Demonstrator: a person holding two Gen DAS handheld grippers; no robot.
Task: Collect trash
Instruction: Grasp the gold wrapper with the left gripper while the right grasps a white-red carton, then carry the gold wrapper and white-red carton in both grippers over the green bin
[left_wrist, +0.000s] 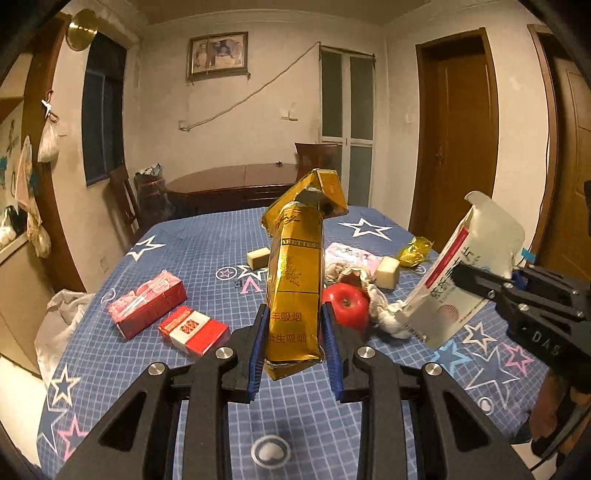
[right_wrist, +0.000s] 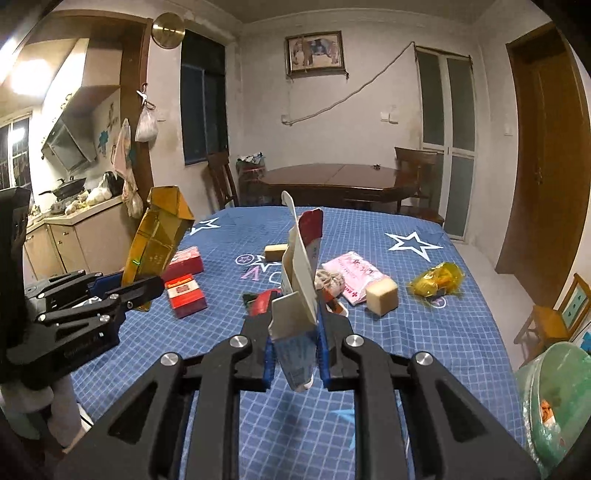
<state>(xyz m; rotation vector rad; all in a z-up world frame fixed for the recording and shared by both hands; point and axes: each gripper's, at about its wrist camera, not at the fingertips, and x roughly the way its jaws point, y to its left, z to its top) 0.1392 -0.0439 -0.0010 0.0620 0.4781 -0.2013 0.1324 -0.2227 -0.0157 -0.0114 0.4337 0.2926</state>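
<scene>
My left gripper (left_wrist: 293, 332) is shut on a crumpled gold cigarette carton (left_wrist: 293, 280) and holds it upright above the blue star tablecloth (left_wrist: 184, 243). The carton also shows in the right wrist view (right_wrist: 157, 236), with the left gripper (right_wrist: 144, 286) at the left. My right gripper (right_wrist: 293, 339) is shut on a flattened white and red box (right_wrist: 299, 273), held upright above the table. That box (left_wrist: 461, 273) and the right gripper (left_wrist: 480, 284) show at the right of the left wrist view.
On the table lie two red cigarette packs (left_wrist: 147, 302) (left_wrist: 194, 330), a red apple (left_wrist: 345, 304), a white rag (left_wrist: 384, 310), two beige blocks (right_wrist: 382, 295) (right_wrist: 275, 252), a pink packet (right_wrist: 351, 275) and a yellow wrapper (right_wrist: 436, 282). A green-lined bin (right_wrist: 554, 402) stands at the lower right.
</scene>
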